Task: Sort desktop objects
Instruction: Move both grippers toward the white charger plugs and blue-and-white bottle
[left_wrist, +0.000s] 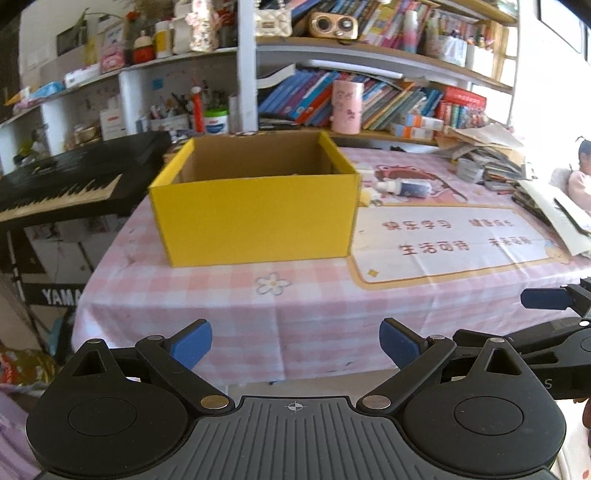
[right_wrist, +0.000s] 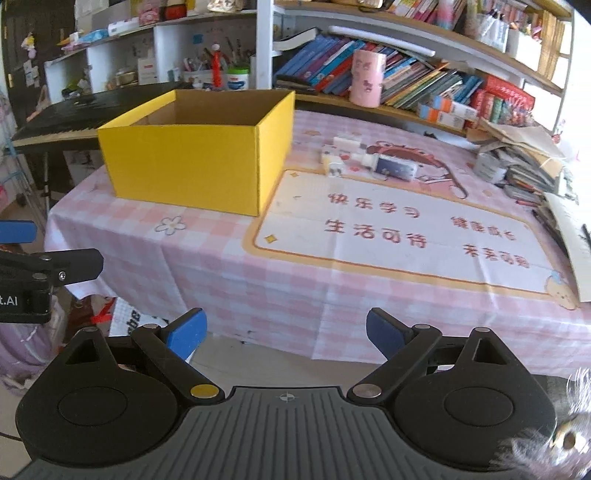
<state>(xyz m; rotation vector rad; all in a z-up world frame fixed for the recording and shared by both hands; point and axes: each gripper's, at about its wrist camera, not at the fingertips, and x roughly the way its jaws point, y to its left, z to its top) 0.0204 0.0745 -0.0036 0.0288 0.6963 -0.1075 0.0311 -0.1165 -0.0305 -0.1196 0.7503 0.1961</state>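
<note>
Left tongs (left_wrist: 295, 345), right tongs (right_wrist: 286, 334) apart (both empty), short of yellow box (left_wrist: 255, 218).

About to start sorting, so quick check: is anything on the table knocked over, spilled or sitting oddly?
No spill shows. The small bottle lies on its side right of the yellow box, beside small white items. At the table's far right, the paper and book pile is slumped and untidy. Both grippers are open and hold nothing.
</note>
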